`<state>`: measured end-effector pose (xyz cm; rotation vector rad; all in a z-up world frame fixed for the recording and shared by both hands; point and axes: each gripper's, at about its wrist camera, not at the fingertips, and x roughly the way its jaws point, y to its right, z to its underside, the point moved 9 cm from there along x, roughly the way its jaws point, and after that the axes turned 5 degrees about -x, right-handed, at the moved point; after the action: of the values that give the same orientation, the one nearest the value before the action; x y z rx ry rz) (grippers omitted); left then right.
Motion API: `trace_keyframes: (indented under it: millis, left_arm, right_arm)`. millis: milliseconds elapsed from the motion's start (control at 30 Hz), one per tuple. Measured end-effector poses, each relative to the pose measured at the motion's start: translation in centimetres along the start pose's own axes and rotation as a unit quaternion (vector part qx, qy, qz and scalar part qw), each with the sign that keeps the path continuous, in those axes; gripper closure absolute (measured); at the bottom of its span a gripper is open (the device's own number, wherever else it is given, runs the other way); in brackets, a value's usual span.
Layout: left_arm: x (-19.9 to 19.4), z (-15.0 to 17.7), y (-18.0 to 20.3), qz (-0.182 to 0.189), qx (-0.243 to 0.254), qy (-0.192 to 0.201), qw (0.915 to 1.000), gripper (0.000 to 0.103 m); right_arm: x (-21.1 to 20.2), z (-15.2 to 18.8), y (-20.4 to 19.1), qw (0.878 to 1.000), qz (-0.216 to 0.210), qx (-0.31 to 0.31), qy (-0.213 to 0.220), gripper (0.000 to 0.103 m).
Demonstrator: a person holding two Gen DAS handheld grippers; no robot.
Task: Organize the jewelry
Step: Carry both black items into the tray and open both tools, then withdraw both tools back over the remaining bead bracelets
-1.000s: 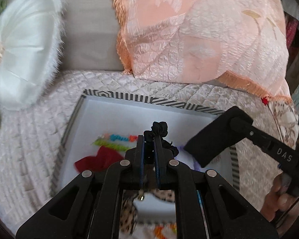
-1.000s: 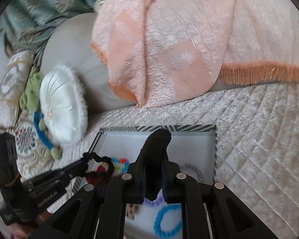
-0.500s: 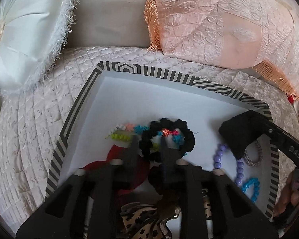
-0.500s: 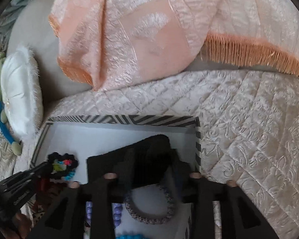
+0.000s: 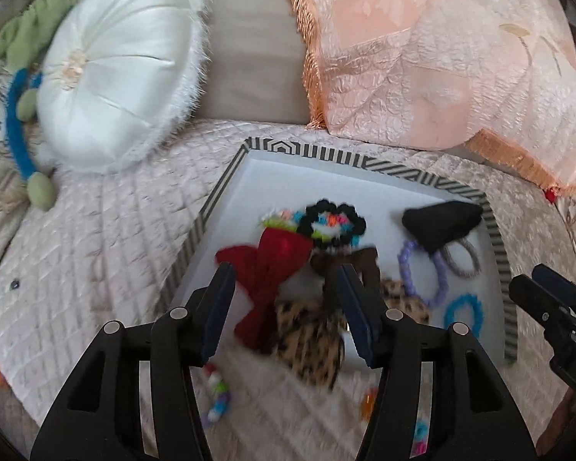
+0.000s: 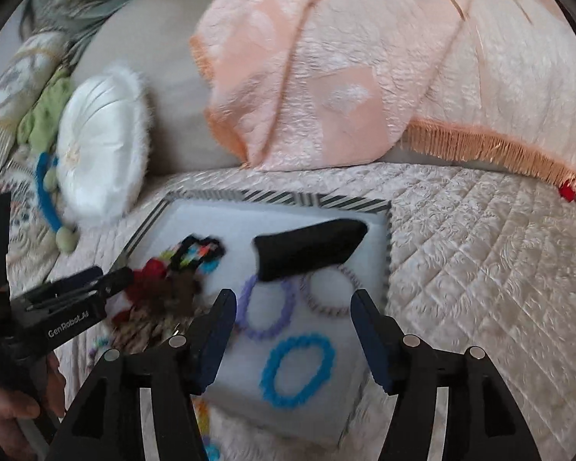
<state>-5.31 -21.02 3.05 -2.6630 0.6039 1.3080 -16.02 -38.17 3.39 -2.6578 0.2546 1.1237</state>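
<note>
Both of my tools had let go since the earlier frames: my left hand-held gripper (image 5: 286, 294) stood open and empty, and the black scrunchie (image 5: 336, 223) it had carried lay in the striped tray (image 5: 318, 153) on top of the colourful beads. My right hand-held gripper (image 6: 293, 330) was open too, and its black pouch (image 6: 311, 247) rested in the tray, overlapping the purple bracelet (image 6: 263, 309) and the grey hair tie (image 6: 328, 294). Nearer to me lay the blue bracelet (image 6: 297, 370). The tray sat on the quilted bed (image 6: 480, 269).

Tray (image 5: 314, 151) far half bare; black pouch (image 5: 439, 223) & scrunchies (image 5: 336, 223) crowd near half.
</note>
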Motion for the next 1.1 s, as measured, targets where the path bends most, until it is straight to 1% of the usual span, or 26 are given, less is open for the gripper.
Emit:
trace_keyframes:
  millis: [133, 233, 300, 400, 467, 533, 700, 800, 967, 1100]
  left_arm:
    - [-3.1, 2.1, -0.8, -0.011, 0.007, 0.021, 0.9997, 0.048]
    - [-5.0, 3.6, -1.1, -0.015, 0.011, 0.031, 0.9993, 0.048]
    - [-5.7, 4.1, -1.5, -0.018, 0.006, 0.031, 0.9993, 0.048]
    - [-7.2, 4.8, -1.8, -0.011, -0.003, 0.046, 0.9989, 0.048]
    - [-7.8, 5.5, -2.0, -0.023, 0.003, 0.051, 0.9984, 0.048]
    - [-8.3, 6.1, -2.1, -0.025, 0.004, 0.050, 0.9984, 0.048]
    - [-10.3, 6.9, -2.5, -0.028, 0.001, 0.067, 0.9973, 0.048]
    - [-11.3, 7.3, -2.5, -0.028, 0.001, 0.073, 0.9969, 0.048]
    - [-12.6, 7.8, -2.6, -0.029, 0.005, 0.084, 0.9960, 0.048]
    - [-13.2, 8.1, -2.7, -0.028, 0.003, 0.086, 0.9959, 0.048]
  right_arm:
    - [-1.7, 1.4, -2.2, 1.000, -0.014, -0.003, 0.002, 0.044]
    - [-3.1, 2.7, -4.0, 1.000, 0.000, -0.025, 0.010, 0.043]
    - [-3.5, 3.4, -4.9, 1.000, -0.008, -0.026, 0.008, 0.043]
    - [-4.9, 4.4, -5.9, 1.000, -0.016, -0.023, 0.010, 0.043]
    - [-5.7, 4.7, -6.4, 0.999, -0.015, -0.025, 0.014, 0.043]
    - [-6.2, 5.0, -6.8, 0.999, -0.015, -0.028, 0.014, 0.043]
    - [-7.8, 5.6, -8.2, 0.999, -0.021, -0.037, 0.020, 0.042]
    - [-8.5, 6.1, -8.7, 0.999, -0.017, -0.044, 0.023, 0.041]
    - [-9.1, 7.0, -8.9, 0.999, -0.017, -0.040, 0.019, 0.041]
    - [-9.7, 7.4, -9.0, 0.999, -0.012, -0.044, 0.022, 0.039]
